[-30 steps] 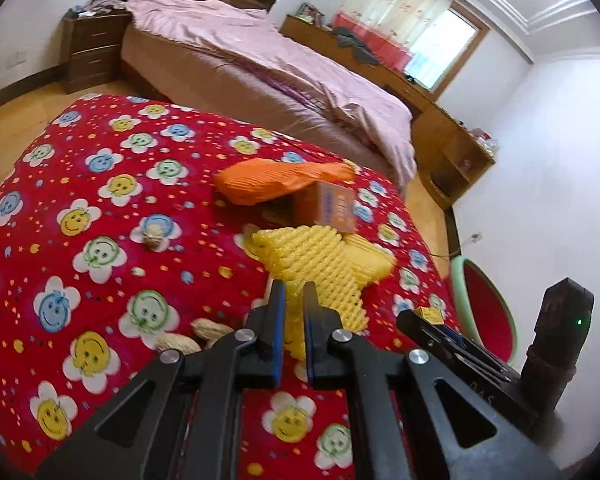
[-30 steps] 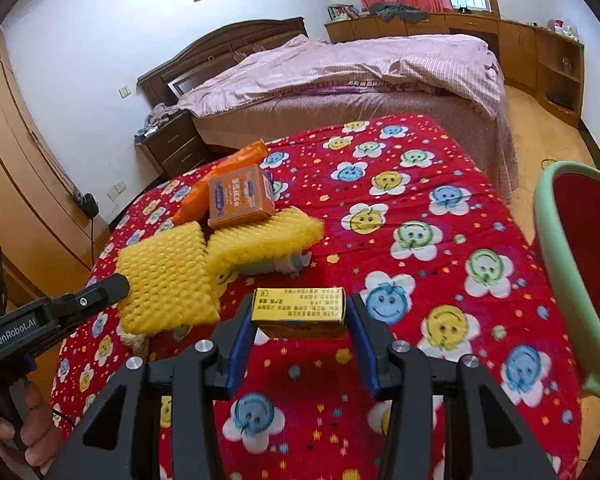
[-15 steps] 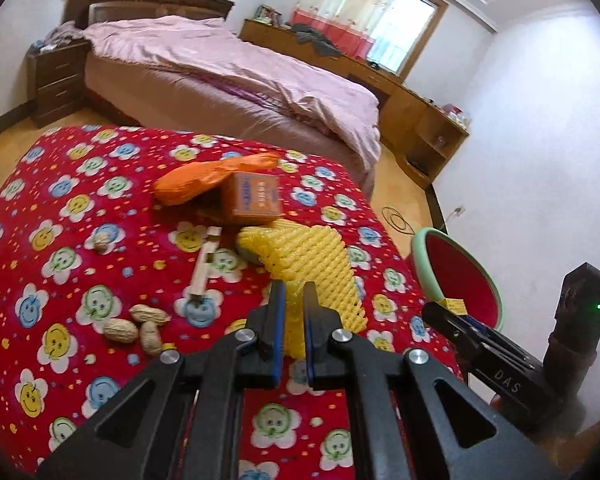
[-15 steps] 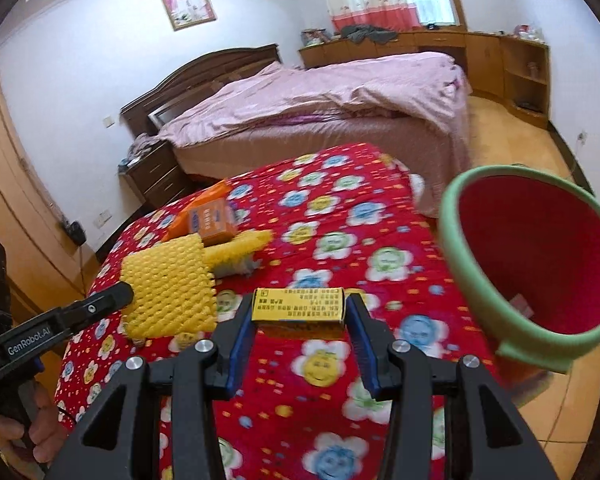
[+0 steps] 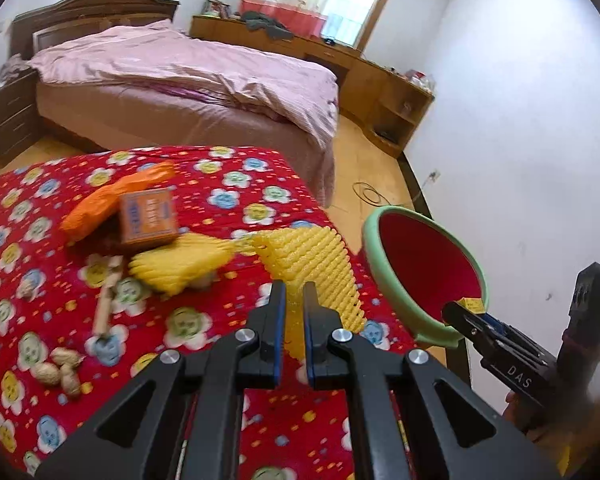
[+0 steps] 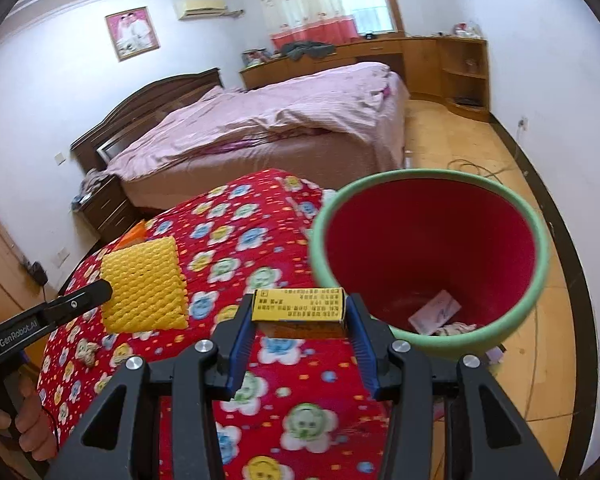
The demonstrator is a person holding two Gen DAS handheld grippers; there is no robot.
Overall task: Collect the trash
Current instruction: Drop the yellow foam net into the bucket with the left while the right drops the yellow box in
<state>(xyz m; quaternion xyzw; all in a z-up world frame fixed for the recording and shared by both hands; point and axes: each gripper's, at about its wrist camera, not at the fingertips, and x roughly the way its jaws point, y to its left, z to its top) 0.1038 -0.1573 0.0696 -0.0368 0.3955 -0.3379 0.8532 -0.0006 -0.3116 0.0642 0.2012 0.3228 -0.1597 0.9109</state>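
Observation:
My left gripper (image 5: 294, 294) is shut on a yellow foam net sleeve (image 5: 314, 266), held up above the red flowered tablecloth (image 5: 228, 196); the same sleeve (image 6: 144, 286) shows at the left of the right wrist view. My right gripper (image 6: 298, 308) is shut on a small yellow box (image 6: 298, 304) beside the rim of the green bin (image 6: 540, 280) with a red inside. The bin (image 5: 374, 256) stands off the table's right edge. A second yellow foam sleeve (image 5: 182, 266), an orange box (image 5: 148, 216) and an orange wrapper (image 5: 100, 202) lie on the cloth.
Peanuts (image 5: 58, 368) and a wooden stick (image 5: 106, 300) lie at the left of the cloth. Paper scraps (image 6: 434, 312) sit in the bin's bottom. A pink-covered bed (image 5: 188, 80), wooden cabinets (image 5: 380, 84) and bare wooden floor (image 5: 364, 172) lie beyond.
Both grippers have swung right toward the bin, each keeping its item. The yellow sleeve has lifted off the table, and the bin now fills the right wrist view.

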